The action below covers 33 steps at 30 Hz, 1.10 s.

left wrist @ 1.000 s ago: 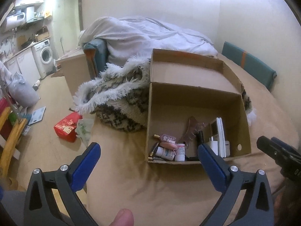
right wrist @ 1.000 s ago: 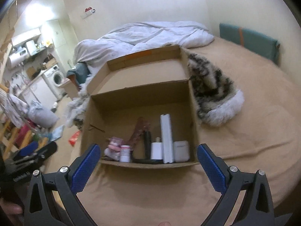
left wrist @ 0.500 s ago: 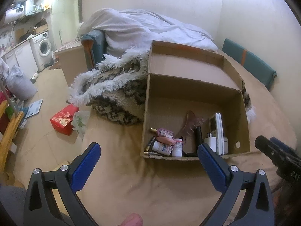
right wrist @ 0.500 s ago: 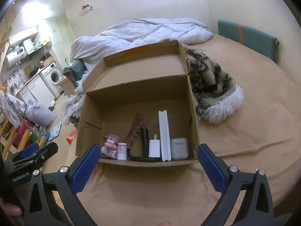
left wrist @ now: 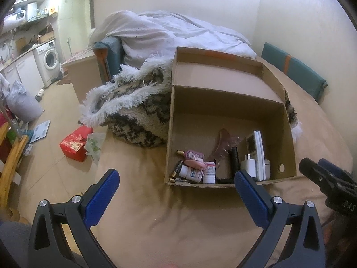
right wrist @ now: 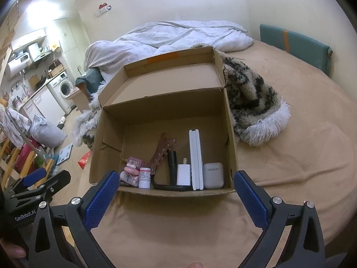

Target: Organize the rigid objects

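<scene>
An open cardboard box [left wrist: 287, 125] [right wrist: 229, 129] sits on the tan bed. Along its near wall lie small bottles [right wrist: 144, 177], a pink item [left wrist: 196, 164], a brown comb-like piece [right wrist: 161, 154], a black handle [right wrist: 172, 167], a white charger [right wrist: 184, 174], a flat white device [right wrist: 196, 158] and a white earbud case [right wrist: 213, 175]. My left gripper [left wrist: 176, 192] is open and empty, held above the bed just short of the box's near left corner. My right gripper [right wrist: 176, 192] is open and empty, in front of the box's near wall. Each gripper shows at the edge of the other's view.
A furry patterned blanket [left wrist: 133, 107] [right wrist: 252, 102] lies behind and beside the box. A white duvet [right wrist: 169, 35] is heaped at the back. A teal cushion [left wrist: 292, 71] leans on the right wall. A red package [left wrist: 74, 144] lies on the floor at left.
Both grippers have risen and drawn slightly nearer, so I see deeper into the box. Its contents have not moved. Both stay open.
</scene>
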Available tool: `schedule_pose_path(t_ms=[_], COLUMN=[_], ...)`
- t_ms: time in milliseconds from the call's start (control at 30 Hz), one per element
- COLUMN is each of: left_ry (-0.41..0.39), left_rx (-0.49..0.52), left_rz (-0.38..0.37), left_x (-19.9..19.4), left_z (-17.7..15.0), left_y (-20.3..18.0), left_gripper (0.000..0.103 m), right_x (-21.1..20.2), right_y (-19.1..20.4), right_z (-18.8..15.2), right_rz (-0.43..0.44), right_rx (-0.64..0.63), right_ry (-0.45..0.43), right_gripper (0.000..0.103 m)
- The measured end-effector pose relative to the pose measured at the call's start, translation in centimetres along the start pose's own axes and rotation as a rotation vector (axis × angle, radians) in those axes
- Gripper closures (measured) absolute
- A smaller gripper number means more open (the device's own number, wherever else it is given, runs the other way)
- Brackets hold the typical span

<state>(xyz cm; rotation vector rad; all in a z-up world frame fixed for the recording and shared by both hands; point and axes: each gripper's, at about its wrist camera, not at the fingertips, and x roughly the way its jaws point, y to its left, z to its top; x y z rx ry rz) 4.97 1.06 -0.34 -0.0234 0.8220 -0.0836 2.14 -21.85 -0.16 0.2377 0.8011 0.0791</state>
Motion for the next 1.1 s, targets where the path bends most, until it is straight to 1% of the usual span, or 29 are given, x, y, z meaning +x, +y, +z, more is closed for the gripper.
schedule_pose_path(t_ms=[167,967,1100], left_ry=[0.006,0.029,0.034], left_rx=[-0.004,-0.029,-0.037], left_rz=[0.001,-0.005,-0.016], left_x=[0.09,0.77,0.72], left_z=[-0.01,-0.22,-0.16], left_y=[0.04,0.10,0.15], left_gripper=[0.000,0.000,0.000], right_x=[0.23,0.47,0.50], right_y=[0.16,0.43,0.50], right_z=[0.03,0.18,0.17], right_rz=[0.000,0.001,0.001], right_rx=[-0.011,-0.045,-0.046], right_ry=[0.016,0.025,0.026], right_gripper=[0.000,0.000,0.000])
